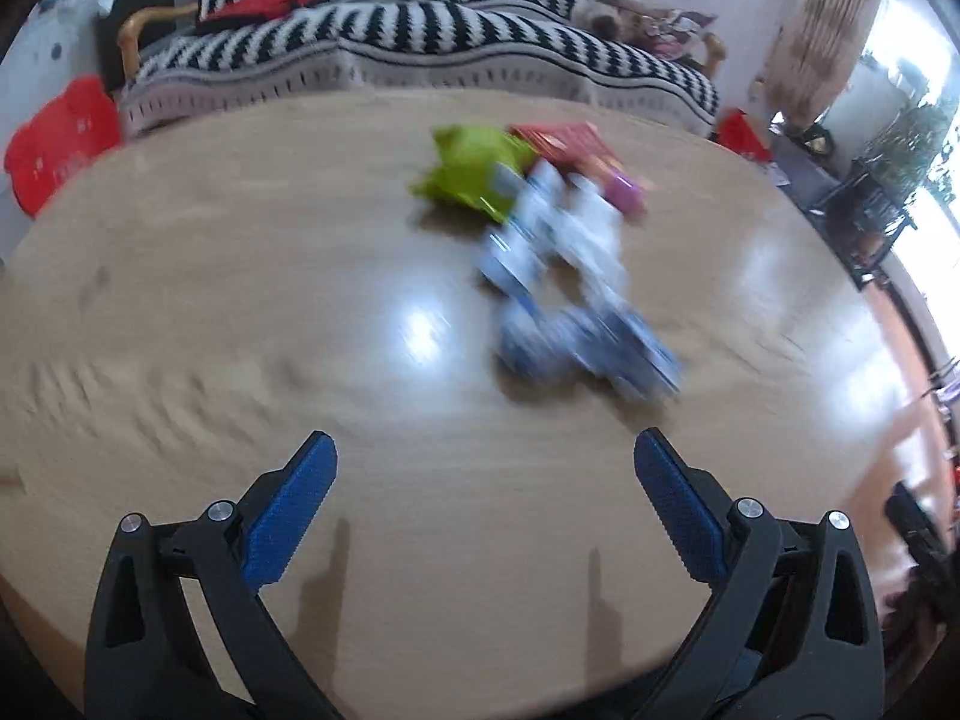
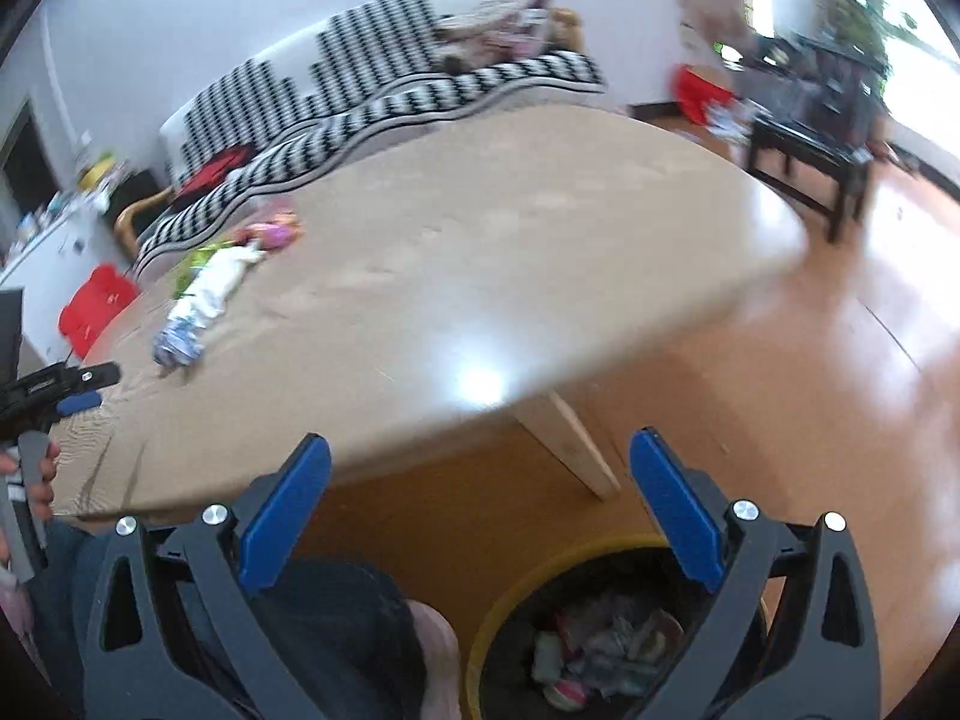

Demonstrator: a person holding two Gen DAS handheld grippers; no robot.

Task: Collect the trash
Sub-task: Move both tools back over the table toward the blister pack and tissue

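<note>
The left gripper (image 1: pixel 485 483) hangs over the near part of the wooden worktop (image 1: pixel 210 300). Its blue fingers (image 1: pixel 291 513) are spread wide, with nothing between them. A little past them, toward the right, lies a blurry blue and white wrapper (image 1: pixel 585 342). Just behind it lies more white trash (image 1: pixel 564 228), then a green bag (image 1: pixel 471 171), a small pink thing (image 1: pixel 624 189) and a red packet (image 1: pixel 564 141). They lie bunched together, and some seem to touch, but the blur makes it hard to be sure. Far behind the worktop stands a sofa with a black and white striped cover (image 1: pixel 420 42).

The right gripper (image 2: pixel 479 486) hangs past the near edge of the worktop, above the floor (image 2: pixel 840 420). Its blue fingers (image 2: pixel 285 513) are spread wide too and hold nothing. Right below them, on the floor, stands a bin (image 2: pixel 480 636) with a yellow rim. It has crumpled trash inside (image 2: pixel 606 648). From this side, the trash pile (image 2: pixel 204 294) is far off to the left on the worktop, well apart from the bin. The left gripper shows at the left edge.
</note>
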